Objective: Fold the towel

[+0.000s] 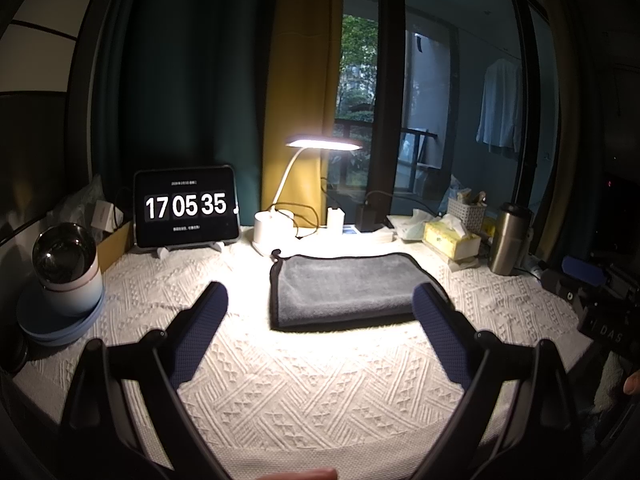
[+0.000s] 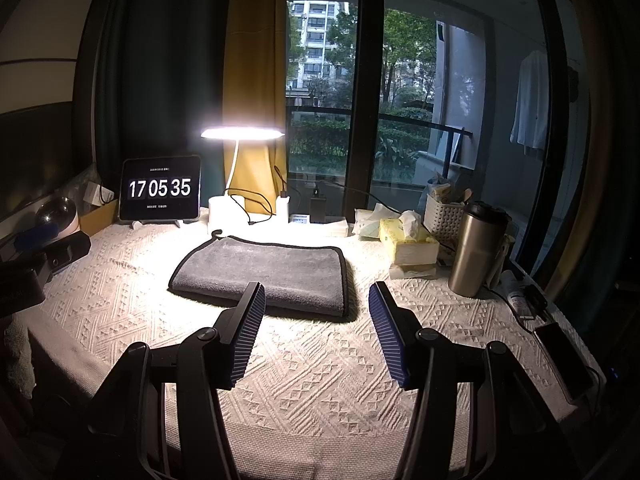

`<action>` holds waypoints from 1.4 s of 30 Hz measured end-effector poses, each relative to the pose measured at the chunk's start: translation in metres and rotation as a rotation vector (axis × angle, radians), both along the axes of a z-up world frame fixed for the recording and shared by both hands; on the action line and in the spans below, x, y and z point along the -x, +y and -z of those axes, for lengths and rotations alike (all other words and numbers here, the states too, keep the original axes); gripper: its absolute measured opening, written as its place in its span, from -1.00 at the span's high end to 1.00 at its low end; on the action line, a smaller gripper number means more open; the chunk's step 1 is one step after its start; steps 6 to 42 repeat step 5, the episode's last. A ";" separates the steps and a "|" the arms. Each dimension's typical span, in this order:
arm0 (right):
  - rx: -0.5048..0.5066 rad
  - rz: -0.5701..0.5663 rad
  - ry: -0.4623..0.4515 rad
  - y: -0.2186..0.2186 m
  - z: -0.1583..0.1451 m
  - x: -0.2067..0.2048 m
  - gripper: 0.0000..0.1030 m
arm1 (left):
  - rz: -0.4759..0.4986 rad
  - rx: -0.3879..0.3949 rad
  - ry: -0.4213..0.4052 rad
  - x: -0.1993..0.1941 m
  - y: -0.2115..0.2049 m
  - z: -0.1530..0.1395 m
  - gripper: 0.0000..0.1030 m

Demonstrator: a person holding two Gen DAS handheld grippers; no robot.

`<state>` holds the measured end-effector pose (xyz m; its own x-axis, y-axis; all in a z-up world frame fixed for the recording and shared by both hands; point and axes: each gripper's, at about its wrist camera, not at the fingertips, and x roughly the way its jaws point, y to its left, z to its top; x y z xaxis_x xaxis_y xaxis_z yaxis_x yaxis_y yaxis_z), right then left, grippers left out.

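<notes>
- Here's the worktop [image 1: 320, 392], draped in a cream cloth with a raised geometric weave, glowing under a lit white desk lamp [image 1: 324, 143] at the back edge.
- Behind it, dark green and mustard curtains hang beside a tall window; trees and an apartment block show outside, and a pale shirt [image 2: 530, 100] hangs at the far right.
- Back left, a tablet clock [image 1: 186, 206] reads 17 05 35, propped on a stand.
- Far left, a round glossy-domed device [image 1: 66, 268] sits on a blue plate.
- Right side: a yellow tissue box [image 2: 406, 242], a white basket [image 2: 442, 216], a steel tumbler [image 2: 476, 248], and a phone [image 2: 564, 356] lying flat near the edge.
- Now the towel [image 1: 348, 290]: grey, plush, black-trimmed, already folded into a thick rectangle, lying flat mid-worktop just in front of the lamp base, a small loop at its back-left corner.
- Left gripper [image 1: 320, 304] hovers near the towel's front edge, jaws spread wide, holding nothing.
- Right gripper [image 2: 316, 304] likewise released, jaws apart, just before the towel's front right corner.
</notes>
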<state>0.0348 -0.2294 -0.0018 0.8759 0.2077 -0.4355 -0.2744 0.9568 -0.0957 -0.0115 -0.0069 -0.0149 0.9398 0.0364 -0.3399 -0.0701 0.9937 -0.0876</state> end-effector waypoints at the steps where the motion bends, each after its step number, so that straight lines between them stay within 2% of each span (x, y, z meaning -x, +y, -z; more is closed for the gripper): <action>1: -0.001 0.000 0.000 0.000 0.000 0.000 -0.11 | 0.001 0.000 0.002 0.000 0.000 0.001 -0.84; 5: -0.005 -0.002 0.013 0.003 0.007 -0.002 -0.11 | 0.011 0.017 0.017 -0.003 -0.002 0.005 -0.84; 42: -0.005 -0.002 0.013 0.003 0.007 -0.002 -0.11 | 0.011 0.017 0.017 -0.003 -0.002 0.005 -0.84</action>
